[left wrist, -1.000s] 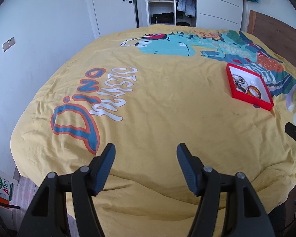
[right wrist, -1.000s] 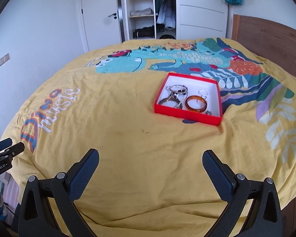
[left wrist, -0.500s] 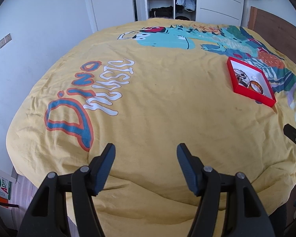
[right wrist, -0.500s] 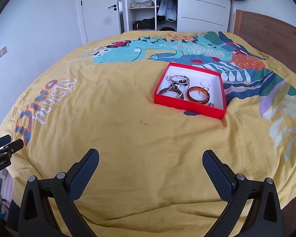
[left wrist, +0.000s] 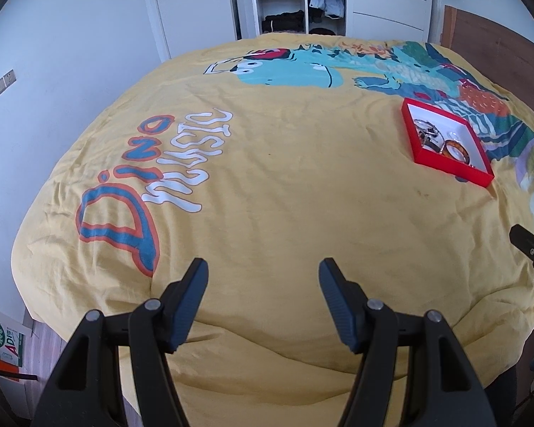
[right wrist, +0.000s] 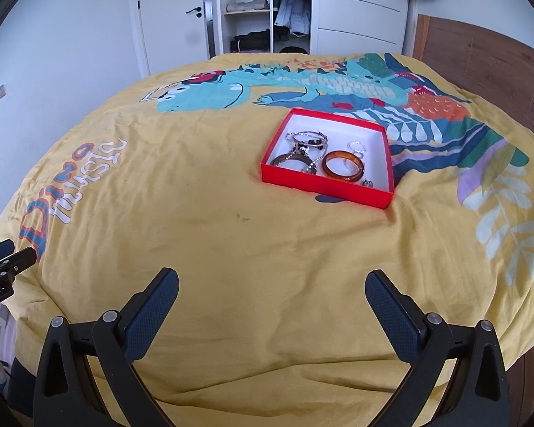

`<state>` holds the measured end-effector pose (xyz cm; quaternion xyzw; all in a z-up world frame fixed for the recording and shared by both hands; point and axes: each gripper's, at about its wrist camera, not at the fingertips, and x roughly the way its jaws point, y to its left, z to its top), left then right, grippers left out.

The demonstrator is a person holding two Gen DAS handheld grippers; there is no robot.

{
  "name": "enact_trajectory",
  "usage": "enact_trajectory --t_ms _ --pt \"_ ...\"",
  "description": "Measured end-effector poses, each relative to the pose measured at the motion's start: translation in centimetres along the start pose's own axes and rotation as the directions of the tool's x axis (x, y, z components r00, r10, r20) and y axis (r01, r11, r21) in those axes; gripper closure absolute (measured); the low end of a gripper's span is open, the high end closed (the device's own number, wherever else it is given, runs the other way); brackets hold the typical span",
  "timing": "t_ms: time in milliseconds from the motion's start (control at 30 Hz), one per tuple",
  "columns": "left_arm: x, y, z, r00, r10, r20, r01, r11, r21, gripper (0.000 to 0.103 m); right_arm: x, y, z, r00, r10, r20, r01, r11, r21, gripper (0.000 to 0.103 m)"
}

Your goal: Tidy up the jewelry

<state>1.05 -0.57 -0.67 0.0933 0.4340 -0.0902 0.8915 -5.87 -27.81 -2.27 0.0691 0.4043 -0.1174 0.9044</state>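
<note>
A red box with a white inside [right wrist: 323, 188] lies on the yellow bedspread; it also shows at the right of the left wrist view [left wrist: 445, 168]. In it lie an amber bangle [right wrist: 343, 165], silver bracelets [right wrist: 308, 139], a dark bangle [right wrist: 291, 159] and small rings [right wrist: 357, 147]. My right gripper [right wrist: 272, 281] is open and empty, well short of the box. My left gripper [left wrist: 263, 270] is open and empty, above the bedspread's near edge, far left of the box.
The yellow dinosaur bedspread [right wrist: 195, 213] covers the bed. A wooden headboard [right wrist: 480, 71] stands at the right. A white door [left wrist: 195, 7] and an open wardrobe [right wrist: 263, 10] stand at the back. The left gripper's tip shows at the right wrist view's left edge [right wrist: 3, 259].
Both grippers have risen and tilted down a little, so the bed sits lower in both views. Both stay open. The box has not moved.
</note>
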Motion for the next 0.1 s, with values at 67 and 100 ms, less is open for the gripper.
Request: enact_trajectory --t_ms 67,100 --pt "-0.03 -0.01 0.04 1.0 0.0 0.004 0.0 1.0 -0.001 0.04 0.05 -0.17 -0.07 1.0 0.002 -0.001 -0.002 1.0 0.003 0.0" --pt "-0.11 -0.1 0.06 1.0 0.003 0.007 -0.003 1.0 0.0 0.04 0.05 -0.28 -0.11 1.0 0.003 -0.001 -0.003 1.0 0.004 0.0"
